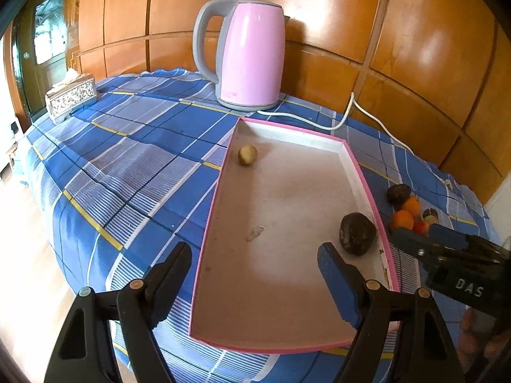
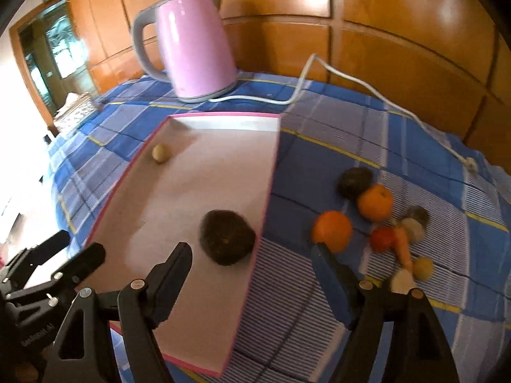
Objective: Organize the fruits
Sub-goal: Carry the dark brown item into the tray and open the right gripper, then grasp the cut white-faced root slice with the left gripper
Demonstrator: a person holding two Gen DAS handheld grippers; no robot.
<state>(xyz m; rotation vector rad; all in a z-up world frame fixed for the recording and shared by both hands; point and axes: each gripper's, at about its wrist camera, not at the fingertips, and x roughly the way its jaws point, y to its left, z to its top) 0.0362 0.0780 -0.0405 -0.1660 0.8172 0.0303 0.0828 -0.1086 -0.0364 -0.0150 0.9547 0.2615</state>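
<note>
**Two fruits in the tray, the rest waiting on the cloth**

At the far left edge of the table sits a patterned tissue box (image 1: 71,96), well out of the working area. Further in, the pink kettle (image 1: 250,54) stands upright at the back, its white cord (image 2: 351,73) trailing off to the right, clear of the fruit.

The left gripper (image 1: 255,265) hovers over the near end of the pink-rimmed tray (image 1: 207,223), jaws spread with nothing between them; it looks parked there, perhaps to steady the tray or await its turn. The tray lies flat on the blue checked tablecloth (image 1: 127,172), serving as the collecting place. Inside it, a small pale round fruit (image 1: 247,155) rests near the far left corner, and a dark wrinkled fruit (image 2: 227,237) lies near the right wall, apart from both grippers.

The right gripper (image 2: 252,263) straddles the tray's right rim, its jaws wide and empty, which suggests the dark fruit is already released.

To the right, on the cloth, the remaining pile waits: another dark fruit (image 2: 354,182), two oranges (image 2: 332,230), a red fruit (image 2: 382,238), and several smaller pale pieces (image 2: 423,267) clustered touching one another. These likely go into the tray next.
</note>
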